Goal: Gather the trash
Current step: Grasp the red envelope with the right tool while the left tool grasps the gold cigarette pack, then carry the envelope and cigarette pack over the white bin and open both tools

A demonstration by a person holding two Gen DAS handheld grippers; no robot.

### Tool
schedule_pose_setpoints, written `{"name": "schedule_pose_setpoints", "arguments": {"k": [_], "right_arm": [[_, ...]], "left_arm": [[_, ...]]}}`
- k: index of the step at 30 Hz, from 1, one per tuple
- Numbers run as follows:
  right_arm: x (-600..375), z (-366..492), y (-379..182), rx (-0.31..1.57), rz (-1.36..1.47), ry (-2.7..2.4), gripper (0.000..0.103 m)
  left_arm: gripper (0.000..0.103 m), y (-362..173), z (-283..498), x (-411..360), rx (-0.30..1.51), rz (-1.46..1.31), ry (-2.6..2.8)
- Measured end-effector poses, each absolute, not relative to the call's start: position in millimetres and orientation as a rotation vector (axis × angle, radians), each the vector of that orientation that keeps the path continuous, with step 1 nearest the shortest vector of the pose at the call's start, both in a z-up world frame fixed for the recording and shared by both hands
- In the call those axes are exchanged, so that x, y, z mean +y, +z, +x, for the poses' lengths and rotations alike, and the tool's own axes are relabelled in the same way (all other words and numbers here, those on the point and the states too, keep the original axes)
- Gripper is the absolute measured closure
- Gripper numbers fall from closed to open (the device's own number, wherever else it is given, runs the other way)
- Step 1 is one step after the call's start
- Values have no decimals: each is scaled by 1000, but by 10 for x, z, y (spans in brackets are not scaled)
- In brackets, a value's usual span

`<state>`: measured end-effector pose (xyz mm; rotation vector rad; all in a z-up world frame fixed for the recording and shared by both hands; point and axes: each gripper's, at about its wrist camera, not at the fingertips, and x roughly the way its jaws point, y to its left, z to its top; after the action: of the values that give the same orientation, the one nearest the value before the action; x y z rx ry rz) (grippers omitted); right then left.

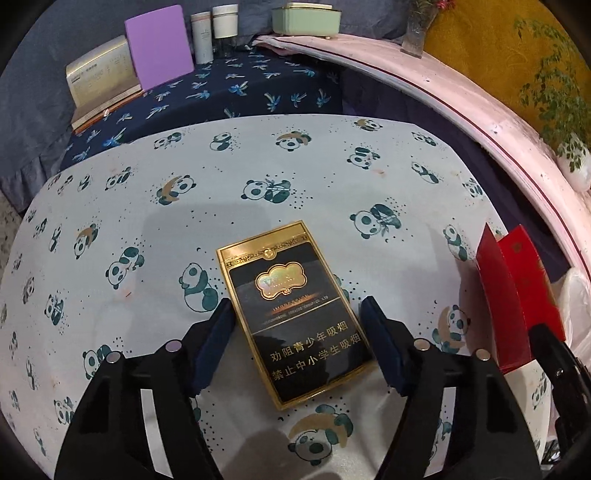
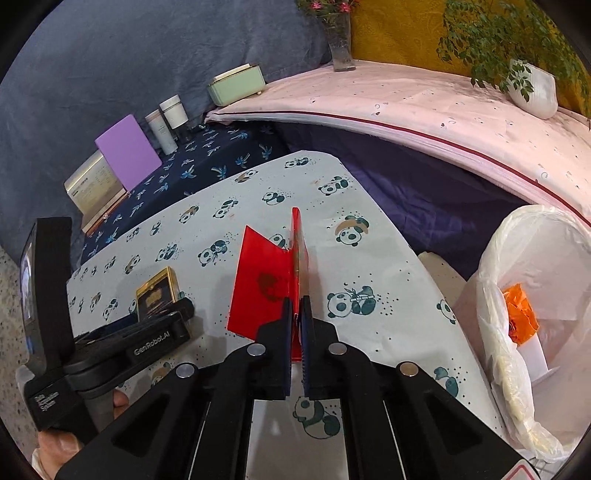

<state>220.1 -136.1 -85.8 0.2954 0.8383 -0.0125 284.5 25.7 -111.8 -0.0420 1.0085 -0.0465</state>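
A black and gold cigarette pack [image 1: 295,317] lies flat on the panda-print tablecloth [image 1: 184,221]. My left gripper [image 1: 297,314] is open, its two fingers on either side of the pack, not closed on it. The pack also shows in the right wrist view [image 2: 157,293], partly behind the left gripper [image 2: 181,317]. My right gripper [image 2: 295,308] is shut on a red folded card packet [image 2: 266,284] and holds it upright above the table. The red packet also shows in the left wrist view [image 1: 517,291]. A bin lined with a white plastic bag [image 2: 509,295] stands at the right, with orange trash [image 2: 521,317] inside.
On a dark blue cloth behind the table stand a purple board [image 1: 159,48], a calendar [image 1: 99,81], two jars [image 1: 214,29] and a green box [image 1: 306,18]. A pink-covered ledge [image 2: 406,107] carries a vase [image 2: 341,40] and a potted plant [image 2: 532,85].
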Motion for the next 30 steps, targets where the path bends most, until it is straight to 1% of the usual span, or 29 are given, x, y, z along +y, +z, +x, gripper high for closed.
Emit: {"name": "schedule_pose_setpoints", "arguments": {"k": [6, 12, 17, 18, 19, 21, 30], "right_arm": [[-1392, 2090, -838, 837, 313, -13, 99], [-1479, 1901, -741, 818, 330, -28, 99], [-1618, 1678, -603, 788, 344, -49, 99], [-1652, 1628, -571, 781, 348, -54, 99], [-1679, 1589, -546, 776, 351, -58, 99], [-1752, 1502, -495, 762, 357, -68, 99], [-2040, 1105, -368, 724, 385, -108, 99]], "left_arm": [[42, -1045, 2712, 214, 1000, -38, -74], [43, -857, 2488, 77, 973, -32, -120], [47, -670, 2264, -109, 946, -19, -164], [67, -644, 2222, -143, 941, -17, -171], [93, -630, 2190, -190, 953, -13, -191], [92, -626, 2150, -265, 993, -25, -222], [92, -594, 1794, -423, 990, -23, -267]]}}
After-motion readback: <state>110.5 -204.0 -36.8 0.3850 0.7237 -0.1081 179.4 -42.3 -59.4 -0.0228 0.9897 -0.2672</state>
